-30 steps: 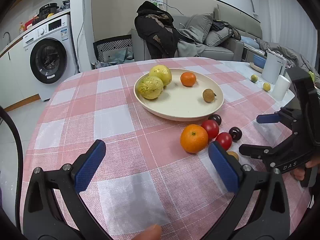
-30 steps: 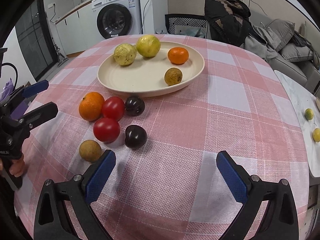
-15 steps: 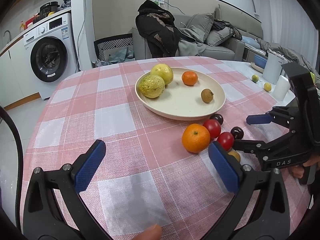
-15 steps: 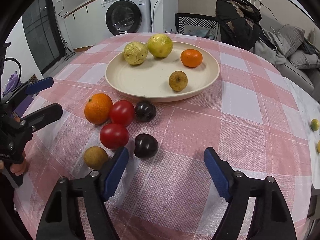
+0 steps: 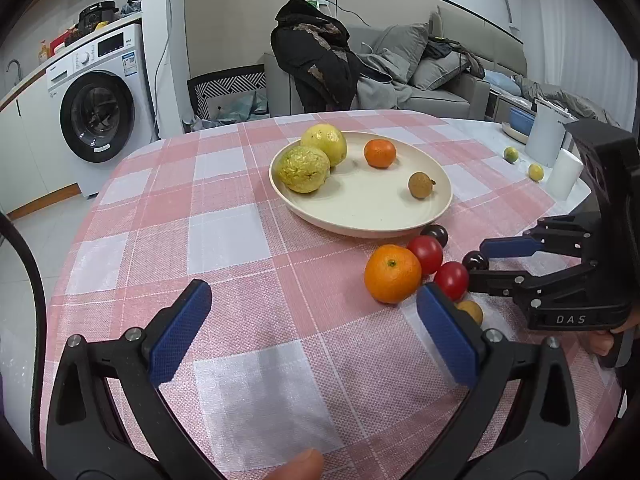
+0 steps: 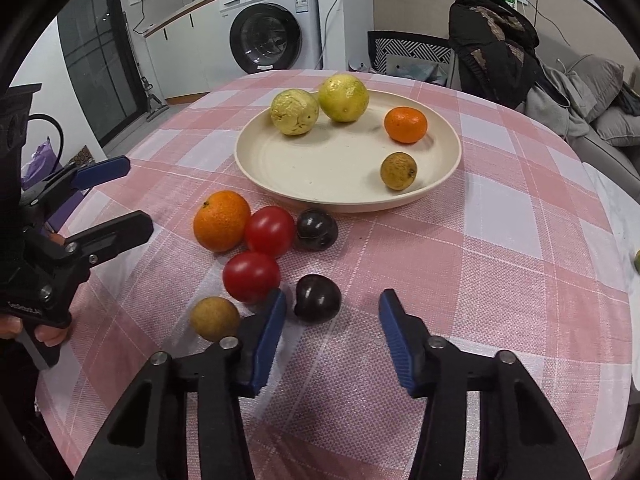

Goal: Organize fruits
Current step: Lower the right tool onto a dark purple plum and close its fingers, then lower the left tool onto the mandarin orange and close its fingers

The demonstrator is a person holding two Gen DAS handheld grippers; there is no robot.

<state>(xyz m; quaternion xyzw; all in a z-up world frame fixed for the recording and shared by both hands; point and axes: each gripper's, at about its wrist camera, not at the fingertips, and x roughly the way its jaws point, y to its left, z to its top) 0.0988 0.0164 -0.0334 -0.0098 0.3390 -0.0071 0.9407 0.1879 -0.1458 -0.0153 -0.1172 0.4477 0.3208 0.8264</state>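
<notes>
A cream plate holds two yellow-green fruits, a mandarin and a small brown fruit. On the checked cloth in front of it lie an orange, two red tomatoes, a dark plum and another brown fruit. A second dark plum sits between the fingers of my right gripper, whose jaws are closing; the pads do not touch it. That plum also shows in the left wrist view. My left gripper stands open over bare cloth, left of the orange.
Two white cylinders and two small green-yellow fruits stand on the table's far right part. The table's rounded edge runs close behind both grippers. Beyond it are a washing machine, a chair with a dark jacket and a sofa.
My right gripper's jaws have narrowed from wide open to a small gap around the near dark plum, and it has edged closer to the fruit. The left gripper has stayed put.
</notes>
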